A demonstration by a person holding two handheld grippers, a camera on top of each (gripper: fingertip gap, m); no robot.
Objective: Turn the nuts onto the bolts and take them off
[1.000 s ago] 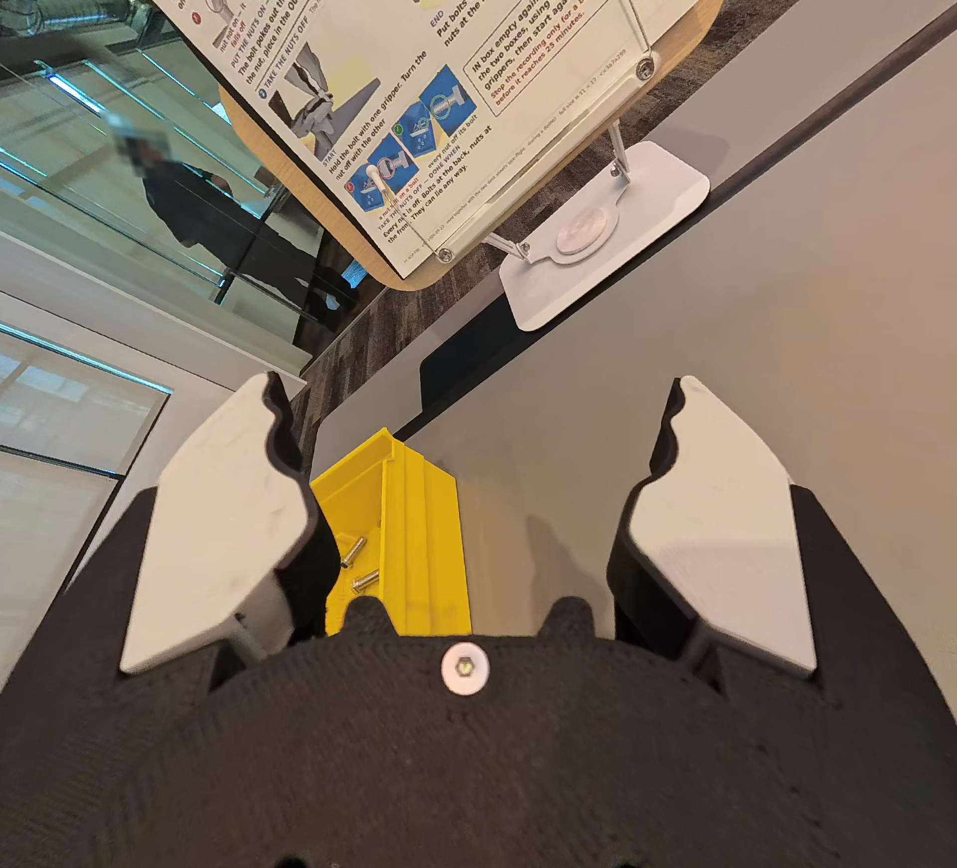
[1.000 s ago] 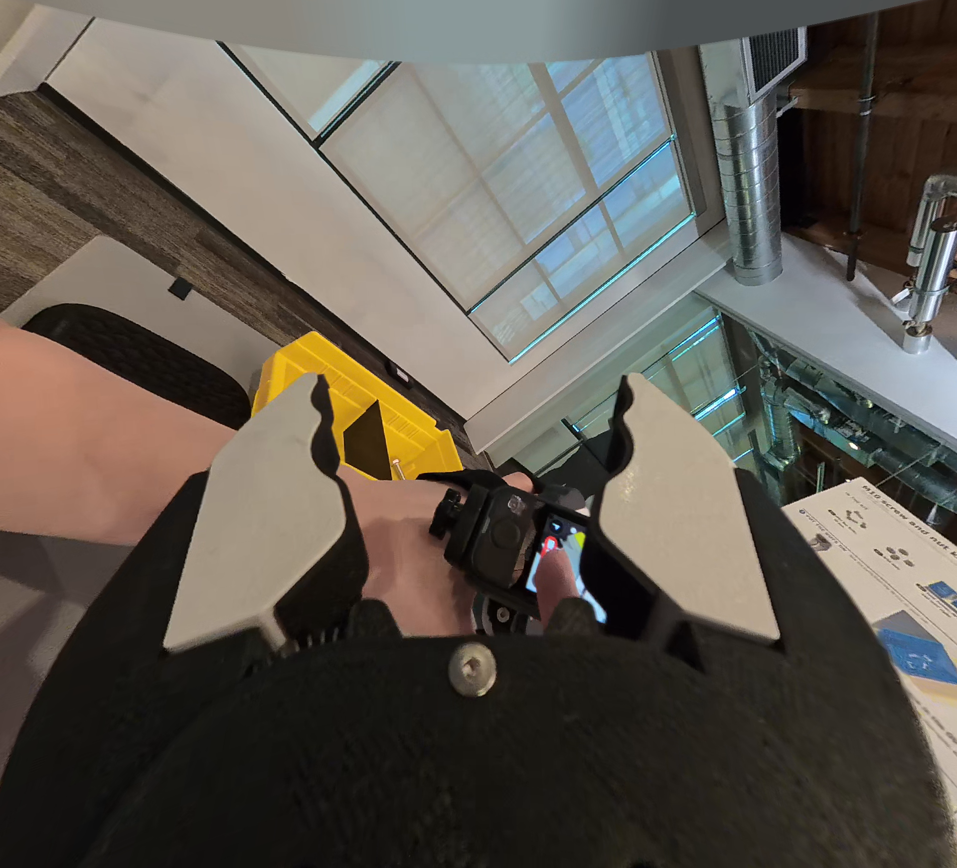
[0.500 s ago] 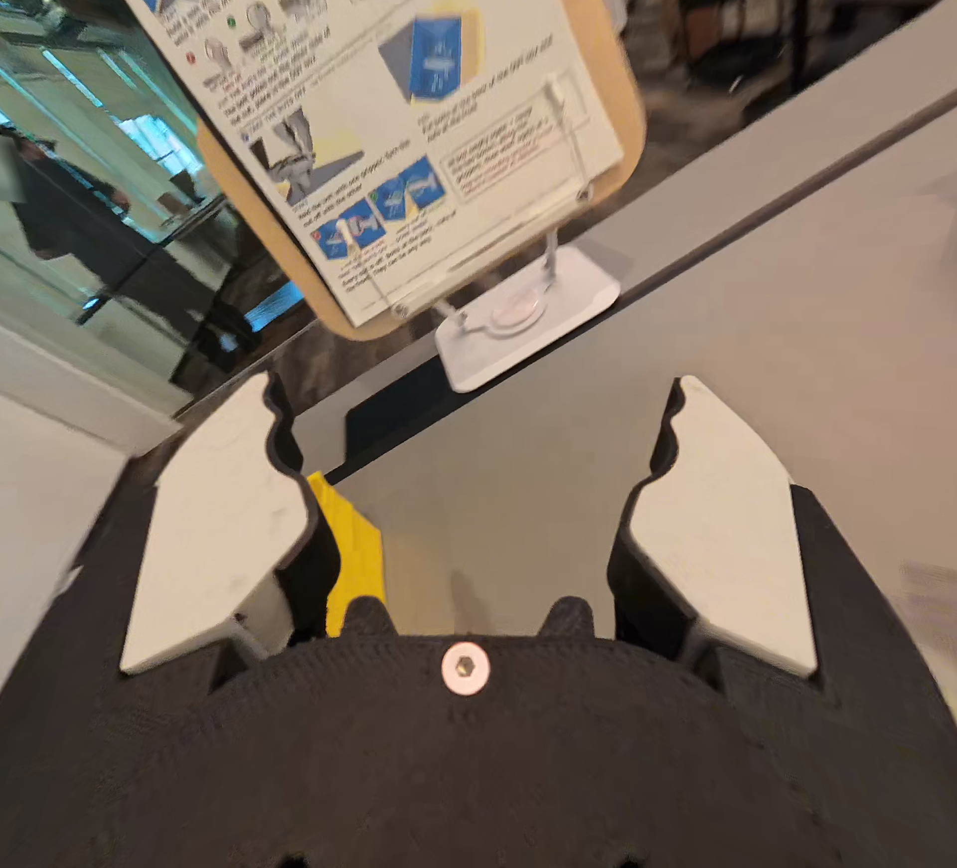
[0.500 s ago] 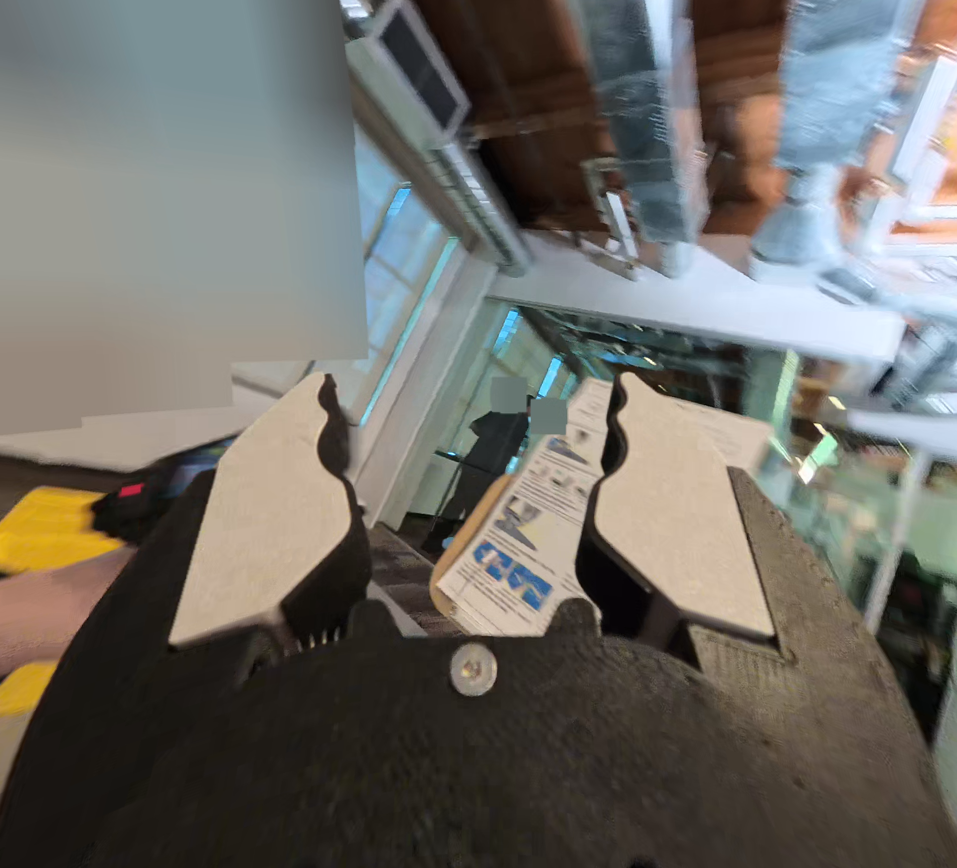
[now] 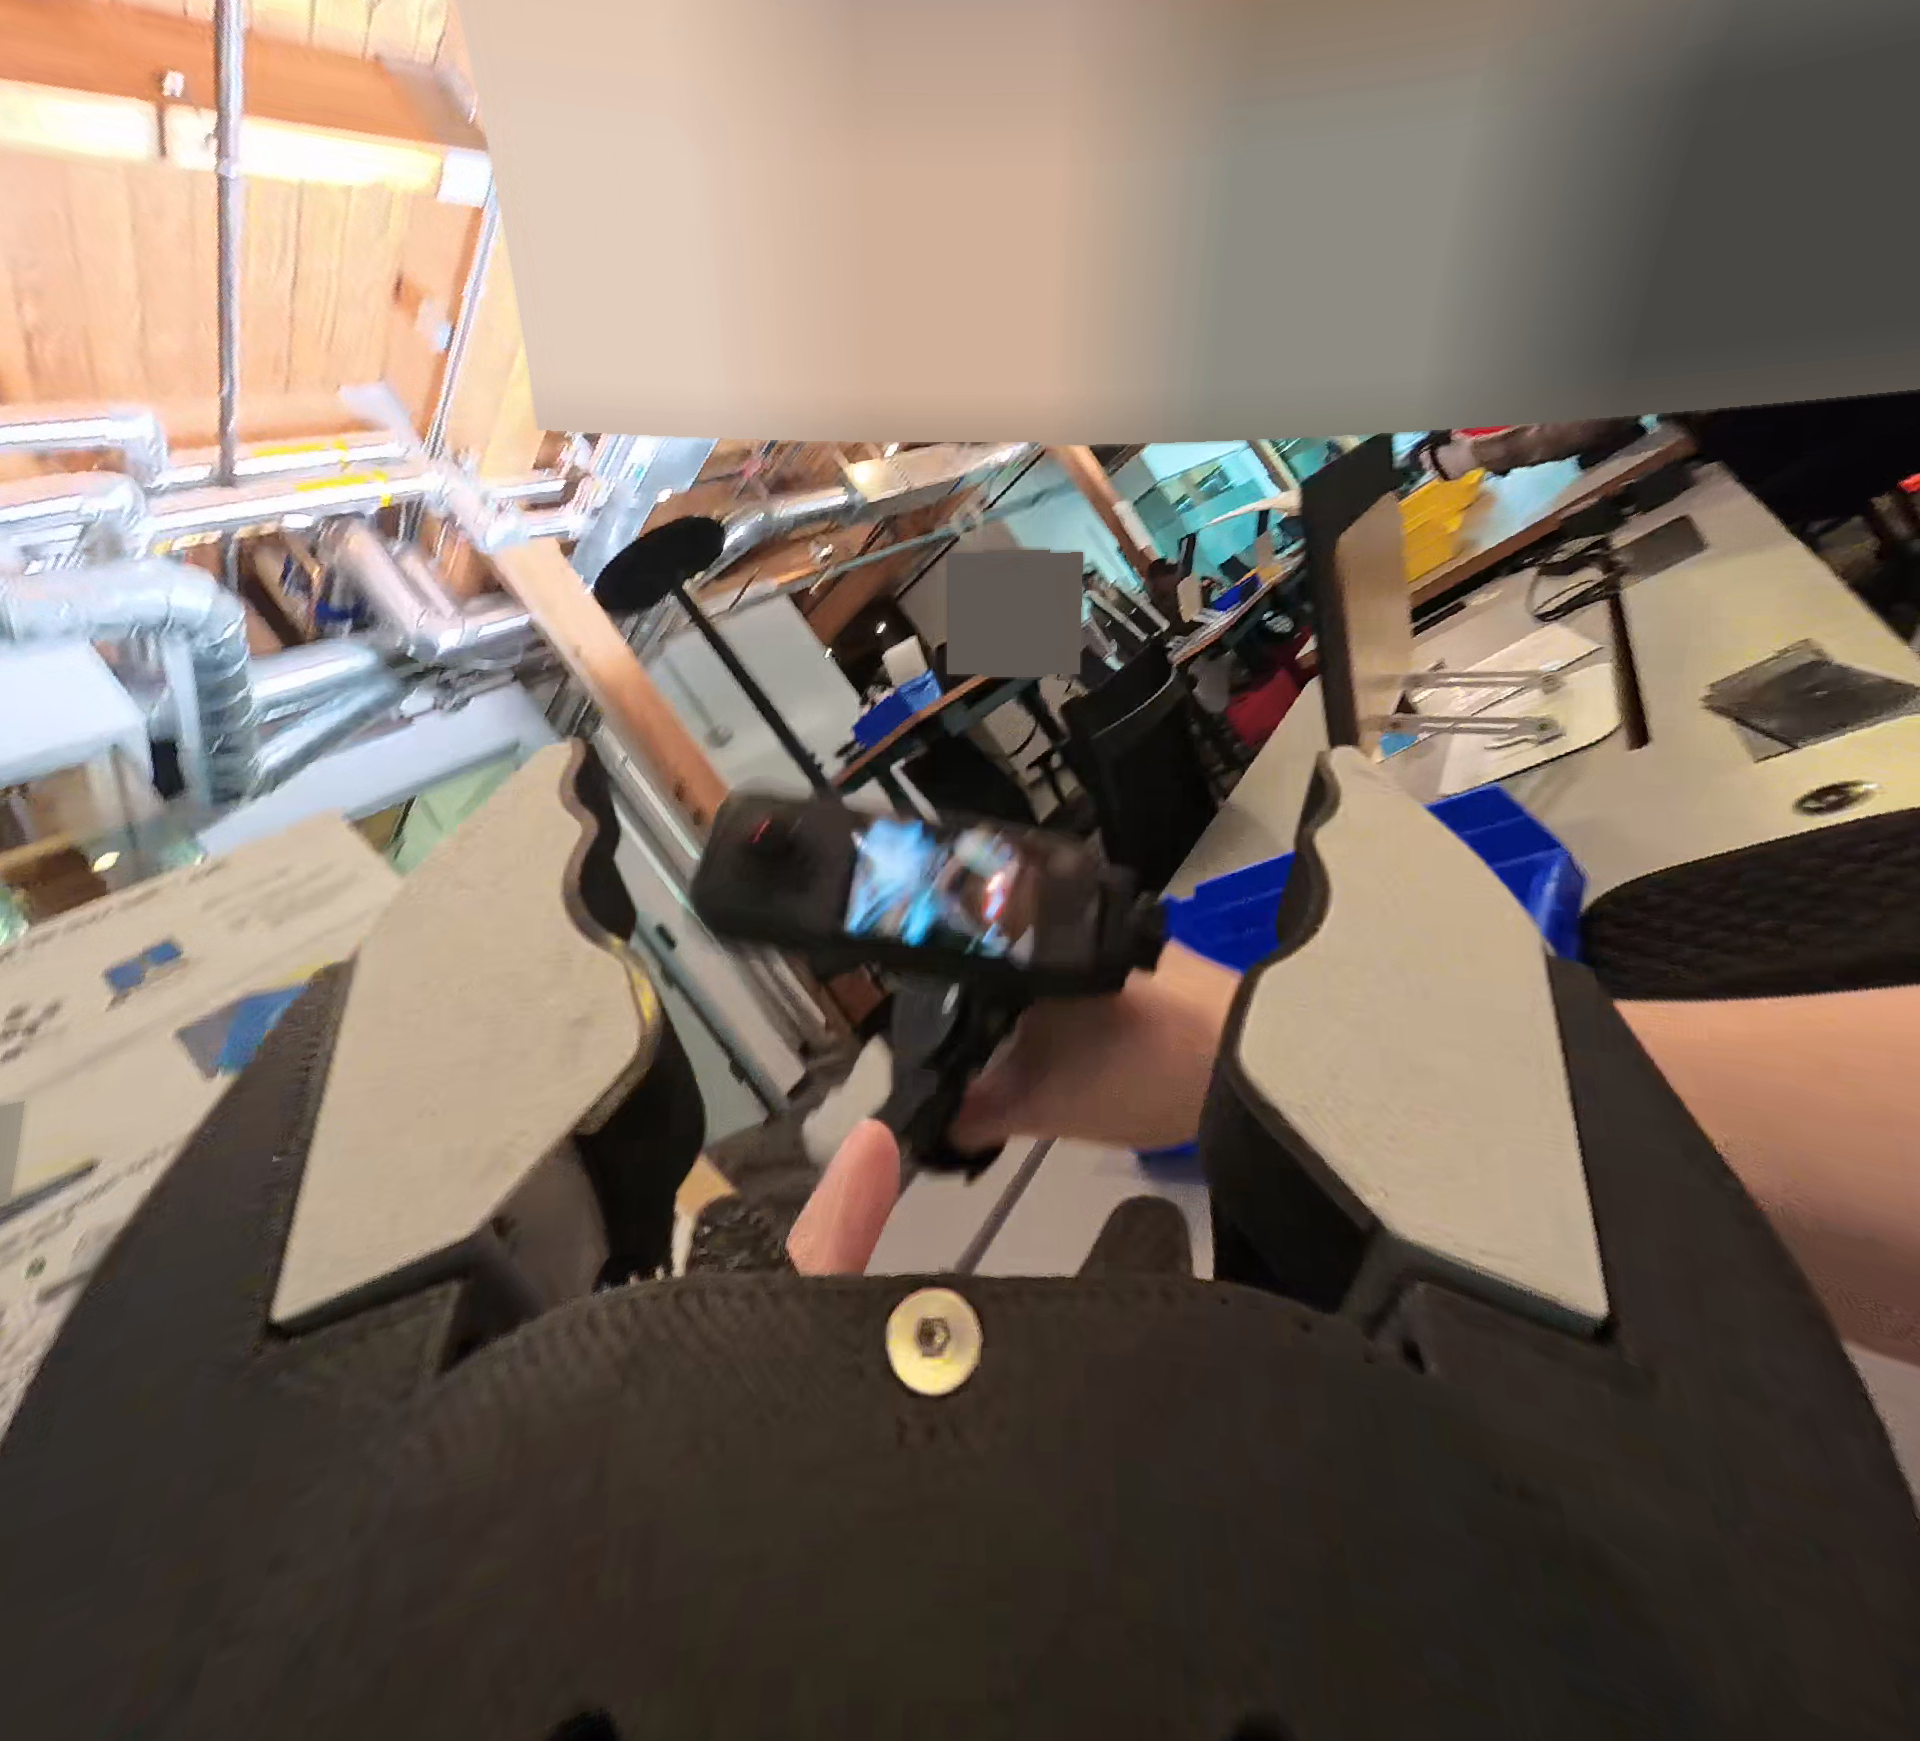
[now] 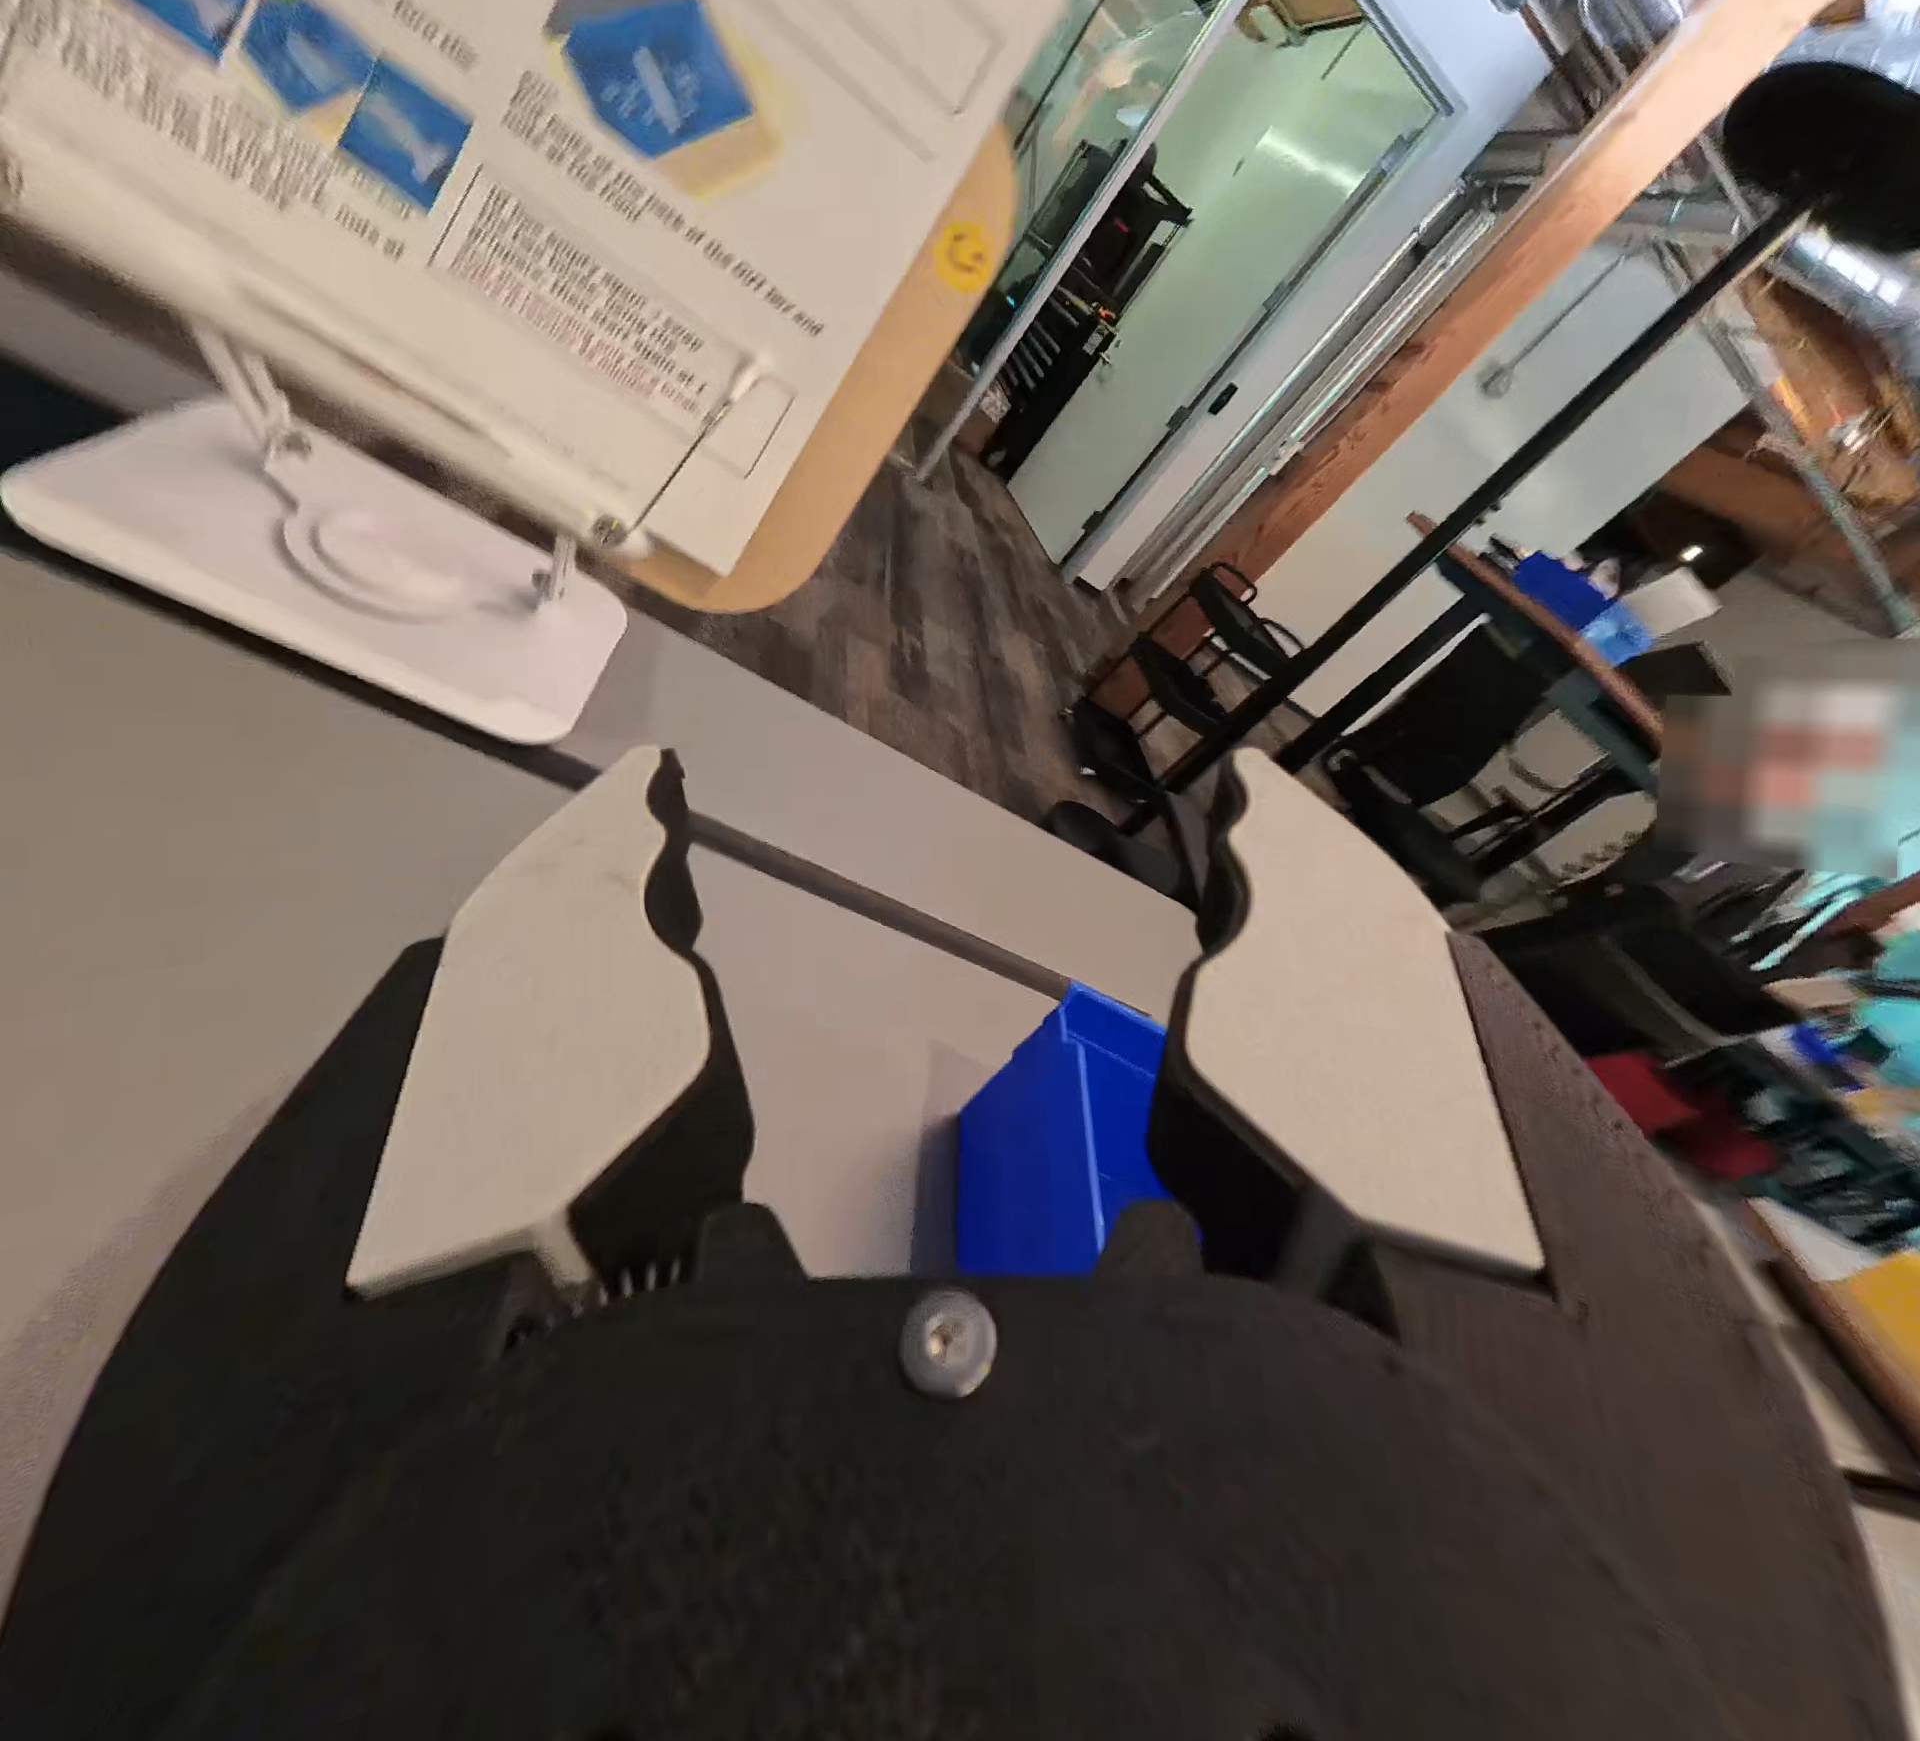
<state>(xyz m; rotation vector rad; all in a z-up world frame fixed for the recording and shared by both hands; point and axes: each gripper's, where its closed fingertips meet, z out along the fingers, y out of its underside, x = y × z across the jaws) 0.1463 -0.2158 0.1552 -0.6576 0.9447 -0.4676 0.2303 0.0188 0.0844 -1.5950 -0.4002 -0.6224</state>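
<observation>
1. Workshop room with wood beams and ducts; grey surface (image 6: 208, 860) fills the lower left of the right wrist view, its far edge running diagonally across mid-frame.
2. Instruction board (image 6: 499, 133) on a white stand sits at the upper left there, blurred by motion.
3. Blue bin (image 6: 1049, 1161) is at lower centre between the right gripper (image 6: 940, 870) fingers, near the surface edge; contents hidden.
4. Left gripper (image 5: 945, 860) fingers spread, empty; right fingers also spread, empty.
5. Change: a second ago the left view showed a yellow bin with bolts; now it has swung to face a hand (image 5: 1091, 1057) holding the other gripper's camera (image 5: 904, 881). Likely setup, no turning begun.
6. No nuts or bolts visible now.
7. Open room: bare surface left of the blue bin.
</observation>
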